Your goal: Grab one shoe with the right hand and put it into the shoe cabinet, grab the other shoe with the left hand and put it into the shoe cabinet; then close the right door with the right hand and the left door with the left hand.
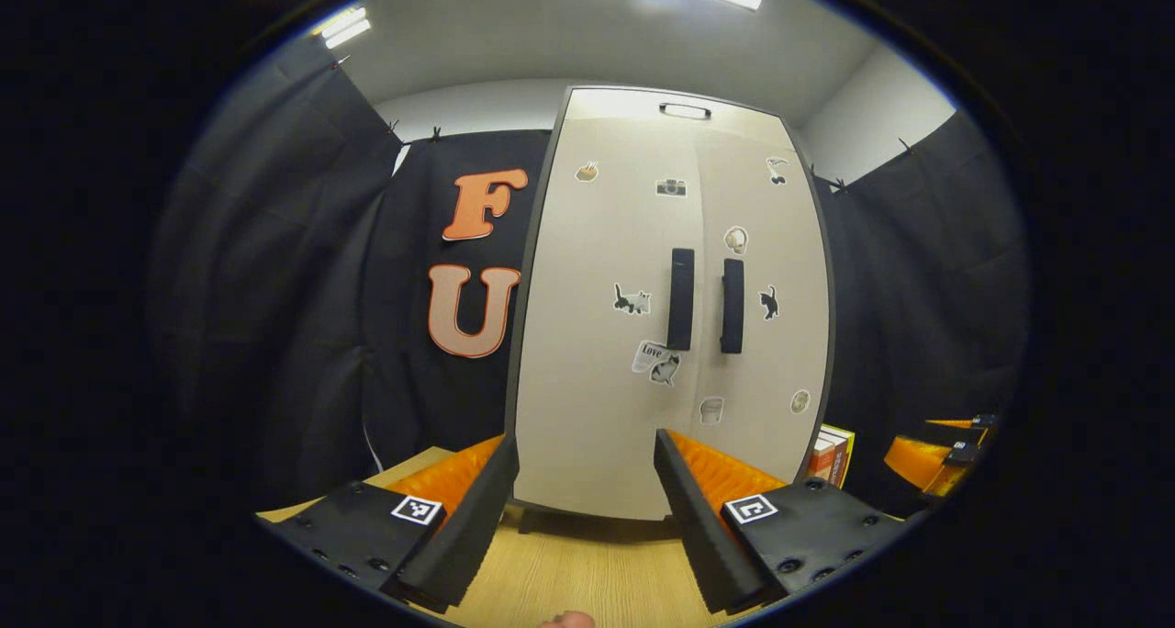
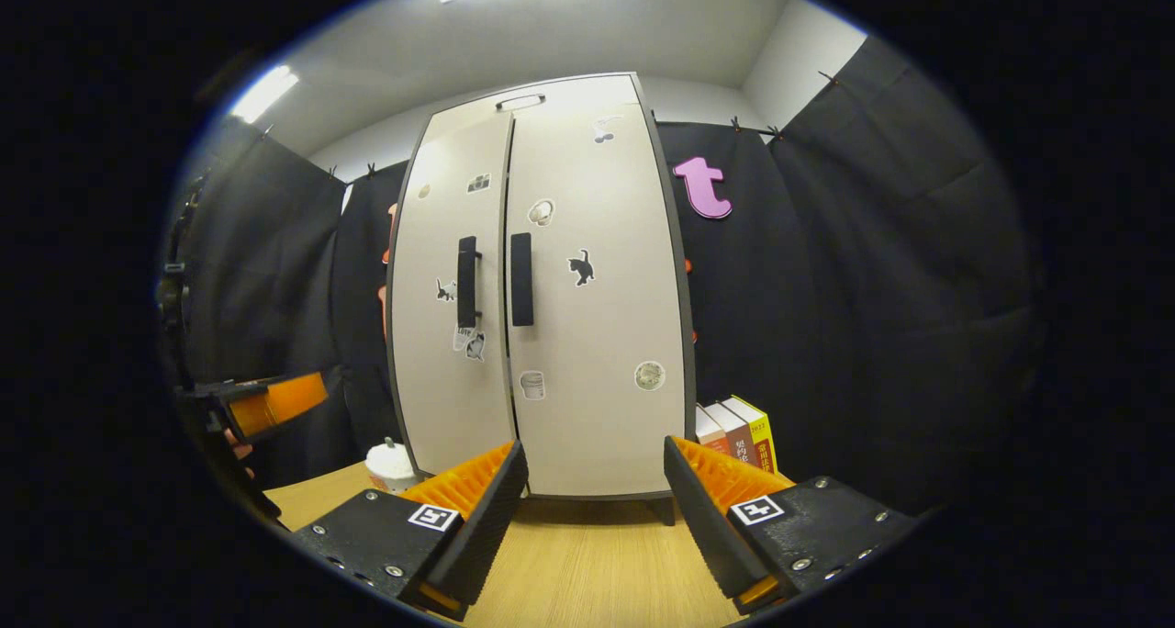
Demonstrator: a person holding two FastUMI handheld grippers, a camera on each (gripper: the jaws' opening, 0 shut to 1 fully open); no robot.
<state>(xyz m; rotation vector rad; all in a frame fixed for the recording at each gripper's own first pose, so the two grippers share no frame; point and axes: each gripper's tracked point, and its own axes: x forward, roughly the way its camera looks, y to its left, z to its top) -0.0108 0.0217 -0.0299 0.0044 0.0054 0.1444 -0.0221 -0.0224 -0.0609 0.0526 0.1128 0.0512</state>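
The tall pale shoe cabinet (image 1: pixel 587 334) stands on the wooden table, straight ahead of both grippers. Its two doors are shut, and the dark handles (image 1: pixel 680 299) (image 1: pixel 732 305) sit side by side at the middle seam. My left gripper (image 1: pixel 585 444) is open a short way in front of the cabinet's foot, with nothing between its fingers. In the right gripper view the cabinet (image 2: pixel 587 334) also has both doors shut. My right gripper (image 2: pixel 595 449) is open and empty before its base. The left gripper (image 2: pixel 271 403) shows at the far left there, held by a hand.
Several books (image 2: pixel 734 435) stand upright against the cabinet's right side, also seen as books (image 1: pixel 831 454) in the left gripper view. A small white container (image 2: pixel 390 465) sits by the cabinet's left foot. Bare wooden table (image 2: pixel 587 564) lies under both grippers.
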